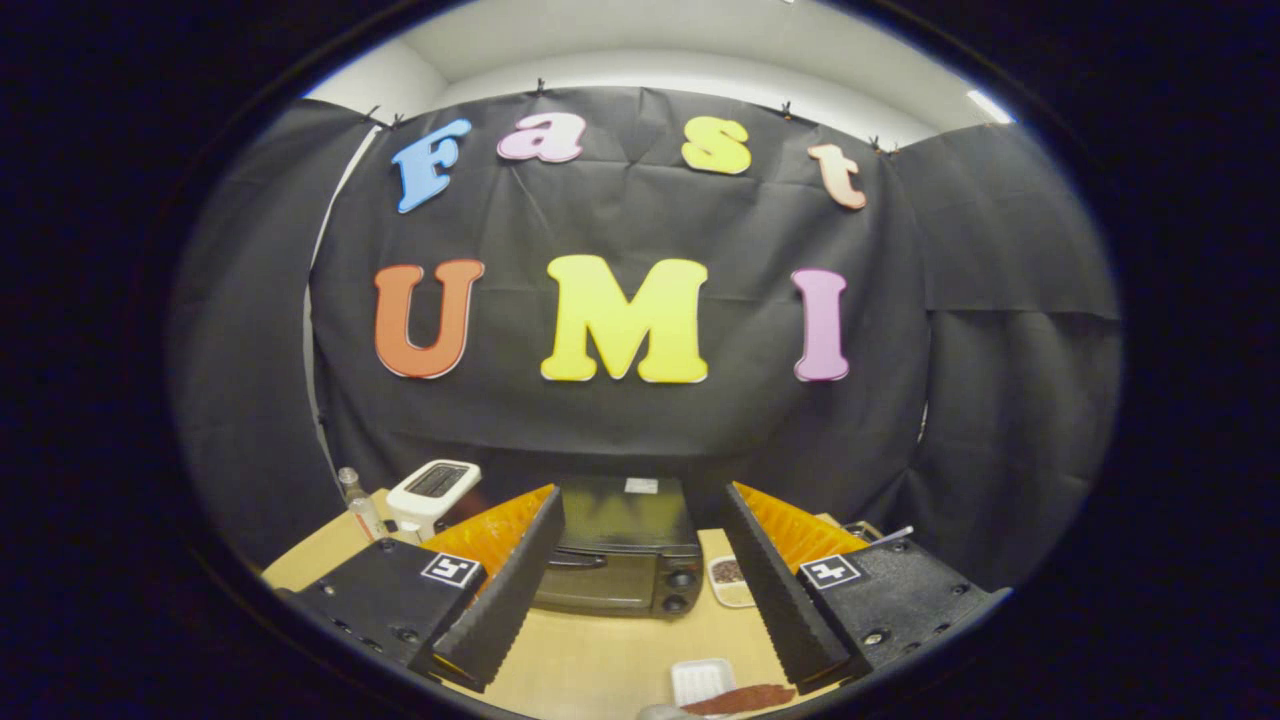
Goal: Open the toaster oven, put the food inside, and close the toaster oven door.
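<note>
Gripper (640, 570) fingers stood wide apart and held nothing; I had them hovering above the table (600, 660), with the oven between them. Nearest me, in front of the oven, lay a reddish-brown strip of food (745, 697) beside a small white ribbed tray (700, 678). The oven (622, 550) was a dark, boxy thing with a glossy top, a glass door still shut, a bar handle (575, 560) across it and round knobs on its right. Just right of it sat a shallow dish (728, 580) of something dark. Left of it stood a white toaster (432, 492) and a clear bottle (357, 500). My worry was the smooth, thin handle: a shallow hook could slip off, or a hard pull could drag the light oven across the table.
</note>
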A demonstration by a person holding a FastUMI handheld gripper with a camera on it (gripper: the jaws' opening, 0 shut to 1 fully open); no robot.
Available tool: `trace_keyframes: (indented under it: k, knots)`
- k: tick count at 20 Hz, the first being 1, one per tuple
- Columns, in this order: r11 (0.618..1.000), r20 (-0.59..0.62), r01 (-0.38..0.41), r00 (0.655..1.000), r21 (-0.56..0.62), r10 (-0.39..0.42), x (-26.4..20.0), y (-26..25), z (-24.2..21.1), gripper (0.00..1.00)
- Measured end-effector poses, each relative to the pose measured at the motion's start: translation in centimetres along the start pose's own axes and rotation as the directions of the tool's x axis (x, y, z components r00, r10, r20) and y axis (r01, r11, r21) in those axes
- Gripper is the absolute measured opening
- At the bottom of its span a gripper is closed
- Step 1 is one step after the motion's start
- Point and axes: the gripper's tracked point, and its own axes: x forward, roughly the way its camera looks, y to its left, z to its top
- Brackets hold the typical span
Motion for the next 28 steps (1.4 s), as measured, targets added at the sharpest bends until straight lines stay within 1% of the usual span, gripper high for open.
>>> trace_keyframes:
  k: [3,7,9,11,12,15,20,24,28]
  knots:
    - [1.000,-0.047,-0.025,0.999,0.005,0.026,4.8,3.5,-3.4,1.00]
    - [0.999,-0.124,-0.031,0.992,-0.011,0.029,10.8,6.8,-8.2,1.00]
    - [1.000,-0.165,-0.025,0.986,-0.012,0.022,12.9,7.6,-10.3,1.00]
    - [1.000,-0.226,-0.019,0.974,-0.005,0.017,13.8,7.8,-12.6,1.00]
    - [0.999,-0.205,-0.022,0.978,0.030,0.028,14.1,8.1,-12.6,1.00]
    - [1.000,-0.222,-0.020,0.975,0.022,0.025,13.7,8.0,-12.6,1.00]
    - [1.000,-0.233,-0.021,0.972,0.022,0.025,10.8,8.2,-13.6,1.00]
    - [0.998,-0.272,-0.020,0.962,0.053,0.034,7.8,8.0,-15.3,1.00]
    - [1.000,-0.313,-0.021,0.949,0.018,0.026,4.9,8.0,-17.8,1.00]
